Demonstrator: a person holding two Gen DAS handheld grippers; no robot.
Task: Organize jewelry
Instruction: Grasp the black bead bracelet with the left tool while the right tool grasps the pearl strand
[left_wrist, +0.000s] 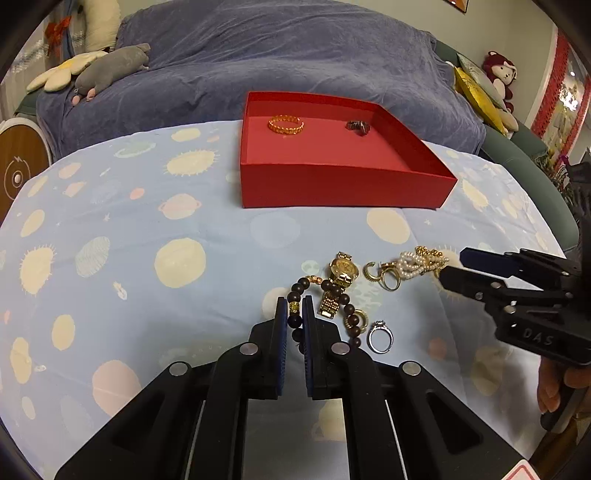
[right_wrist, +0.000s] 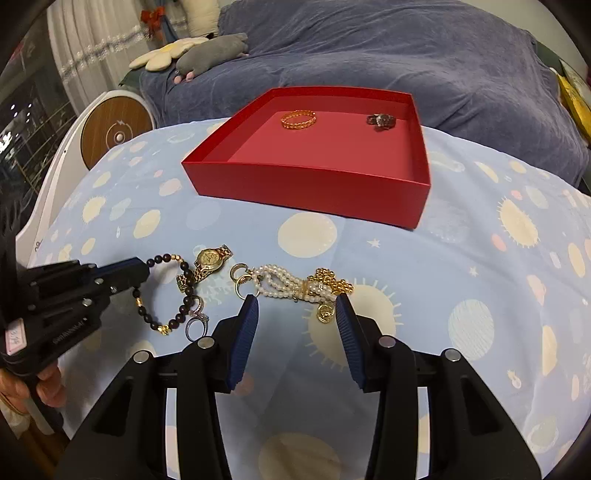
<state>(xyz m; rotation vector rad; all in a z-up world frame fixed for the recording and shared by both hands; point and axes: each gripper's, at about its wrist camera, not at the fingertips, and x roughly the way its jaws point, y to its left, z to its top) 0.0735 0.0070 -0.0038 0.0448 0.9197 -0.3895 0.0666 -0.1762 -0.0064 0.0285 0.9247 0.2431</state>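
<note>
Dark wooden bead bracelet (left_wrist: 334, 291) on the planet-print sheet (left_wrist: 147, 221), its near stretch pinched between the closed blue pads of the left gripper (left_wrist: 294, 314); part of the strand is hidden behind the pads. Gold watch (left_wrist: 341, 275) overlaps the beads; a silver ring (left_wrist: 380, 334) lies just beside them. Right gripper (right_wrist: 295, 306) hovers with jaws apart, holding nothing, over the pearl bracelet (right_wrist: 284, 282); the tangled gold pieces at its end are hard to tell apart. Red box (left_wrist: 332, 184) beyond holds a gold band (left_wrist: 286, 123) and a dark, indistinct piece (left_wrist: 357, 126). Behind: blue blanket (left_wrist: 277, 55), plush toys (left_wrist: 110, 70), partly cut off at the frame's edge
</note>
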